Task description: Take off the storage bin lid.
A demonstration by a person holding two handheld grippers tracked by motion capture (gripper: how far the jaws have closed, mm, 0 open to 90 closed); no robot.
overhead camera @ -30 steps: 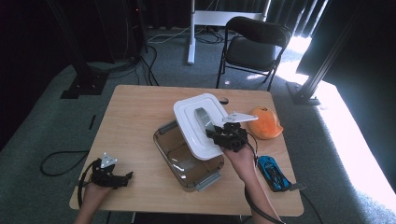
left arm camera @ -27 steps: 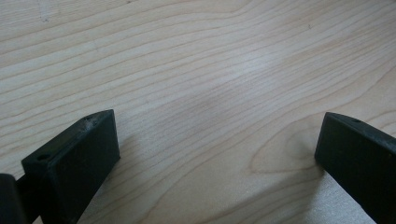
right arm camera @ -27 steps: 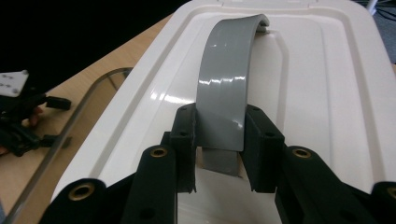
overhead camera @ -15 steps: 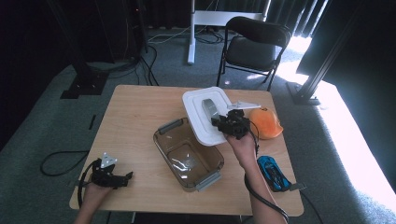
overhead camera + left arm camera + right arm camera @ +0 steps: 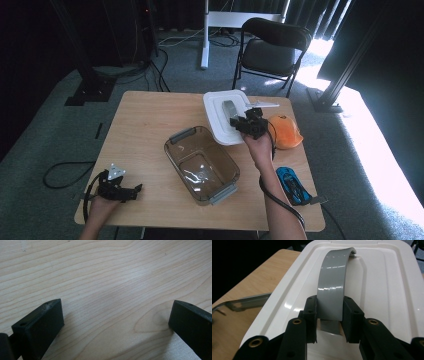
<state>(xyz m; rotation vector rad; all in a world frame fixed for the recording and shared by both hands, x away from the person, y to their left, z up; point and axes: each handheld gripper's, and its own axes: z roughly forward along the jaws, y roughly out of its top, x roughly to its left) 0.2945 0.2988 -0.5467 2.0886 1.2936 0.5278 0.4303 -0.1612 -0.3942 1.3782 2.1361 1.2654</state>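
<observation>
My tongs (image 5: 329,315) are black, with brass-ringed screw holes. My left tongs (image 5: 120,189) carry a grey three-cornered plate. Black cables trail from both.

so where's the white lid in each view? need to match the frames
High view: white lid right of centre, far side of the glass dish, its near right edge under the right gripper.
Right gripper view: lid spans most of the frame, jaws shut on its grey handle.
Left gripper view: bare tabletop.
Shared landmark: the grey handle.
</observation>
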